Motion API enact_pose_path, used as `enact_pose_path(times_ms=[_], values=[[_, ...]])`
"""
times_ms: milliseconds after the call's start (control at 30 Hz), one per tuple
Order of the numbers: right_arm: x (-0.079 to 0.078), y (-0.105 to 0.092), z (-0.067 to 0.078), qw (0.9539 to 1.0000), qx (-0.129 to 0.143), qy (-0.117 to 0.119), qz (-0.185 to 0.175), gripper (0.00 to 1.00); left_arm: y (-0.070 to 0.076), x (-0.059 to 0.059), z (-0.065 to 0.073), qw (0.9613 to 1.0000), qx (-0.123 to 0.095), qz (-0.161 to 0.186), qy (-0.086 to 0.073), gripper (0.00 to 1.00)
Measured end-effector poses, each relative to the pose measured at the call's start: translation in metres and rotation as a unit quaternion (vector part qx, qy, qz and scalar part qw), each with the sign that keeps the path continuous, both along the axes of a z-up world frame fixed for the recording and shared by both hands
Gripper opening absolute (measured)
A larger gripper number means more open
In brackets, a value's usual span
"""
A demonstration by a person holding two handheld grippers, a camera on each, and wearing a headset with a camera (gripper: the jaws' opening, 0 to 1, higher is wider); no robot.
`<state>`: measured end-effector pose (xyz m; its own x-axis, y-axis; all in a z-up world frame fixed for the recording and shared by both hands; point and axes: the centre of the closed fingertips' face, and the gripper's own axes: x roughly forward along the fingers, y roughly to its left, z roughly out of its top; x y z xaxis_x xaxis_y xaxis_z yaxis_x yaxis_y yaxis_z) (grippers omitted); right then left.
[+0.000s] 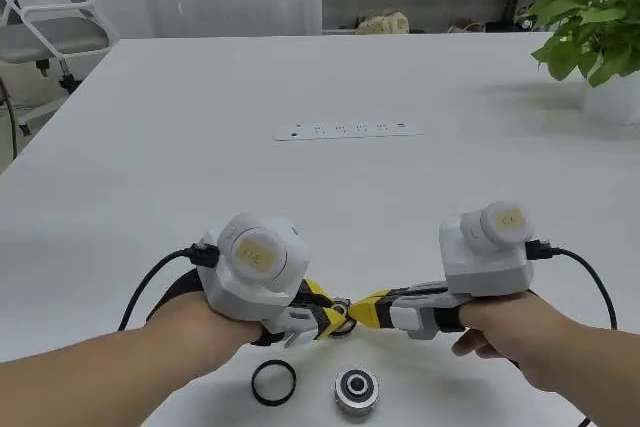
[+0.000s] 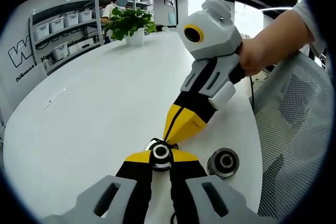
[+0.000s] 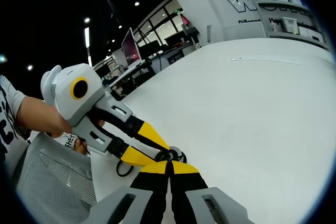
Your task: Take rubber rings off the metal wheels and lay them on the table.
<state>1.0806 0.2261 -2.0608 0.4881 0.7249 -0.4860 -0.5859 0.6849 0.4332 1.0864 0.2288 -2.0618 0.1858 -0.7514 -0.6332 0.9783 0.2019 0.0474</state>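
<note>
My left gripper [image 1: 337,319] is shut on a small metal wheel [image 2: 159,152], held just above the white table [image 1: 330,197] near its front edge. My right gripper [image 1: 353,313] comes in from the other side, and its shut yellow tips [image 2: 169,137] pinch the black rubber ring at the wheel's rim [image 3: 176,156]. In the right gripper view the left gripper [image 3: 161,156] reaches in from the left. A loose black rubber ring [image 1: 273,382] and a bare metal wheel [image 1: 356,390] lie on the table just in front of the grippers.
A white power strip [image 1: 348,130] lies at mid-table. A potted plant [image 1: 595,17] stands at the far right corner. Chairs [image 1: 50,32] and shelves stand beyond the far edge. The bare wheel [image 2: 223,162] lies right of my left jaws.
</note>
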Motion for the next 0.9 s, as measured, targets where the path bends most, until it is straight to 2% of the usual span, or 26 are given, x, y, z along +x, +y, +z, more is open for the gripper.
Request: enact_pose_path(times_ms=[367, 467, 533, 633, 900], values=[[-0.0005, 0.0032, 0.0008, 1.0, -0.003, -0.005, 0.007, 0.0, -0.0002, -0.0012, 0.0004, 1.0, -0.001, -0.001, 0.0, 0.07], [-0.002, 0.0103, 0.009, 0.9997, 0.017, -0.012, 0.013, 0.0, -0.0004, -0.0016, 0.0002, 1.0, -0.001, -0.001, 0.0, 0.07], [-0.001, 0.0103, 0.0082, 0.9997, 0.005, -0.017, 0.017, 0.0, -0.0003, -0.0018, 0.0001, 1.0, -0.001, -0.001, 0.0, 0.07], [-0.0001, 0.0089, 0.007, 0.9998, 0.011, -0.014, 0.013, 0.0, -0.0004, -0.0018, -0.0003, 1.0, 0.0, -0.001, -0.001, 0.07], [0.0005, 0.0052, 0.0032, 0.9997, -0.001, -0.019, 0.013, 0.0, -0.001, -0.0013, -0.0002, 1.0, -0.001, 0.0, -0.001, 0.07]])
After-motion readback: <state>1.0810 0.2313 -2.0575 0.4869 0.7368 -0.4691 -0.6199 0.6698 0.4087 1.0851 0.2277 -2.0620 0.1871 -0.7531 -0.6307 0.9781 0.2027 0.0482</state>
